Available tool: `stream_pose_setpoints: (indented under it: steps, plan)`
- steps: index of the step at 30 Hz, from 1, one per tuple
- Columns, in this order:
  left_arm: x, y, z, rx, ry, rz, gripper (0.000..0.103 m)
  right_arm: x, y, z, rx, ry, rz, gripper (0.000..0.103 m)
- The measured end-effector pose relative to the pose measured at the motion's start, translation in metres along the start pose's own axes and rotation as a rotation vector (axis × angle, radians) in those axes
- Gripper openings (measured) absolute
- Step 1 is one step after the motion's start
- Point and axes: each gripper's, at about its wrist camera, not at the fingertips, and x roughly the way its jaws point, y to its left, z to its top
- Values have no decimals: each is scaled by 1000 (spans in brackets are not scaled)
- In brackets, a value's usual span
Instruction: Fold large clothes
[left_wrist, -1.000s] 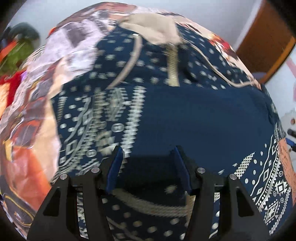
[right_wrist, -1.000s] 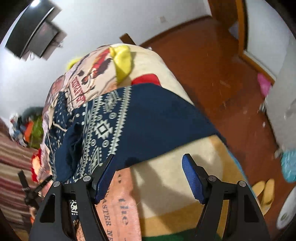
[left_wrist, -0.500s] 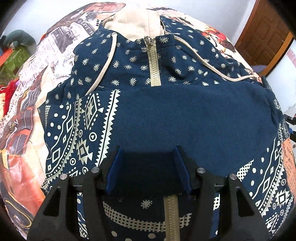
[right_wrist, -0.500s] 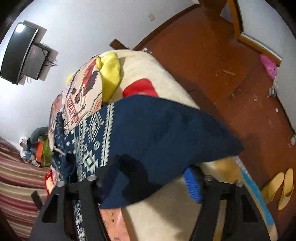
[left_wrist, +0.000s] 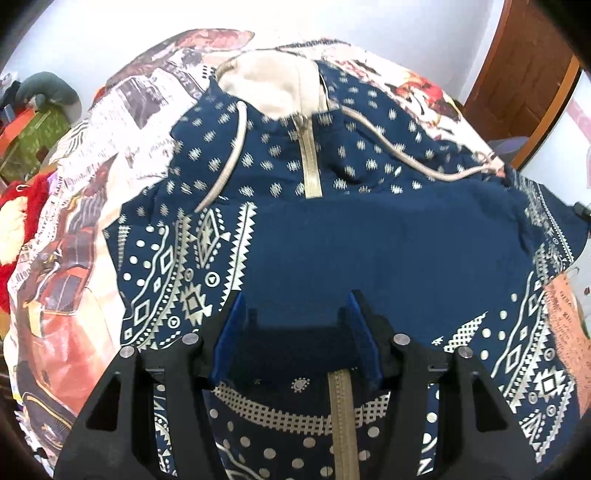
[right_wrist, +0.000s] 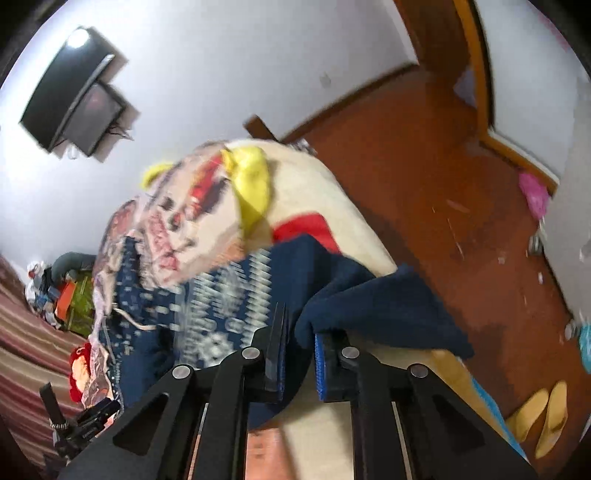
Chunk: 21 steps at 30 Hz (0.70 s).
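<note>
A navy hoodie (left_wrist: 369, 251) with cream tribal print, a cream zipper and a beige hood lies front up on a bed. A plain navy sleeve is folded across its chest. My left gripper (left_wrist: 295, 332) hovers open over the lower front, fingers apart, holding nothing. In the right wrist view my right gripper (right_wrist: 297, 347) is shut on the navy sleeve end (right_wrist: 369, 306), lifted above the bed edge. The hoodie body (right_wrist: 221, 295) lies to its left, blurred.
The bed has a printed blanket (left_wrist: 74, 240). A yellow cloth (right_wrist: 253, 181) lies at its far end. Red plush and boxes (left_wrist: 22, 147) sit at the left. Wooden floor (right_wrist: 461, 221), yellow slippers (right_wrist: 539, 417), a door and a wall TV (right_wrist: 74, 99) surround the bed.
My right gripper closed on the navy sleeve and lifted it off the bed edge. My left gripper stayed open over the hoodie's lower front as the view settled.
</note>
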Motion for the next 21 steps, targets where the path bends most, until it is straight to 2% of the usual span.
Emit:
stream_pose_setpoints:
  steps: [6, 11, 18, 21]
  plan:
    - [-23, 11, -2, -27, -41, -7, 57, -43, 80, 13, -184, -122, 70, 10]
    - [-41, 25, -9, -46, -69, -3, 57, -59, 154, 9, -315, -169, 166, 9]
    - [-59, 51, -21, -82, -107, 18, 57, -36, 238, -24, -440, -117, 257, 9]
    - [-64, 61, -27, -86, -115, 33, 57, -13, 266, -46, -486, -59, 273, 9]
